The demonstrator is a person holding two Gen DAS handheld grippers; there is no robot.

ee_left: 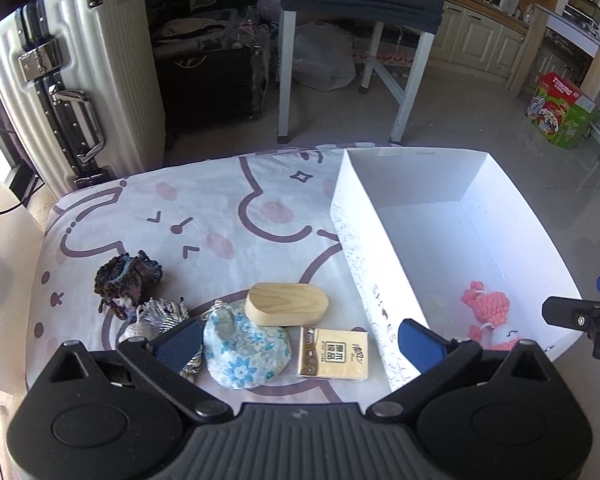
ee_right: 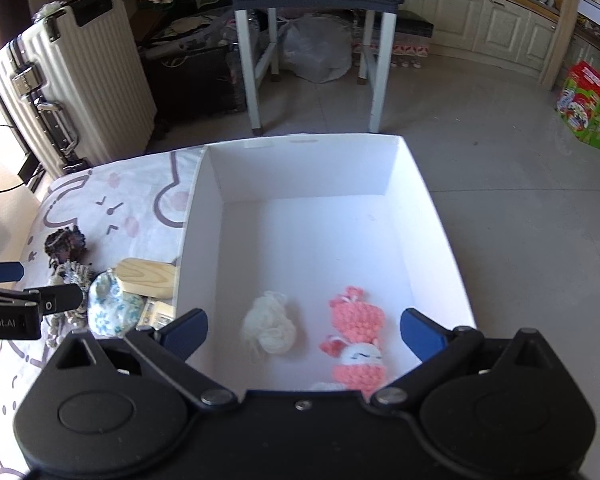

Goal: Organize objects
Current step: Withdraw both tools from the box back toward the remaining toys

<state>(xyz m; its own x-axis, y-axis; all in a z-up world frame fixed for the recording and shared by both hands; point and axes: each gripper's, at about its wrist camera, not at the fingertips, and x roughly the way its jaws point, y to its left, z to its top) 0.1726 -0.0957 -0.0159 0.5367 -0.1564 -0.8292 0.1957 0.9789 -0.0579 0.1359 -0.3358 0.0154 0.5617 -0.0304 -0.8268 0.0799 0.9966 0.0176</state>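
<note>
Readable text: "SHOES" in grey letters down the outer left wall of the white box (ee_left: 374,280); "TUBORG" on the red and green carton (ee_left: 560,110) on the floor, far ahead and right of the left gripper (ee_left: 298,340); "Robot.AI" on the left gripper's body, seen from the right wrist. The tissue pack (ee_left: 334,354) carries Chinese characters, not legible.

Left gripper: fingers spread wide, nothing held, hovering over the patterned cloth (ee_left: 220,208).
- Floral pouch (ee_left: 244,346), blue flowers on pale fabric: between its fingers, nearer the left one.
- Tissue pack, yellow-brown: between the fingers, nearer the right one, just beside the box wall.
- Wooden oval block (ee_left: 288,304), pale grain: just ahead, touching the pouch.
- Dark crochet piece (ee_left: 126,280), blue-purple: ahead and left.
- Grey-white knitted item (ee_left: 158,318): by the left finger.

Right gripper (ee_right: 304,332): fingers spread wide, empty, over the box's near end.
- White yarn ball (ee_right: 270,328): inside the box, between the fingers.
- Pink crochet doll (ee_right: 356,340), white face: inside, towards the right finger.
</note>
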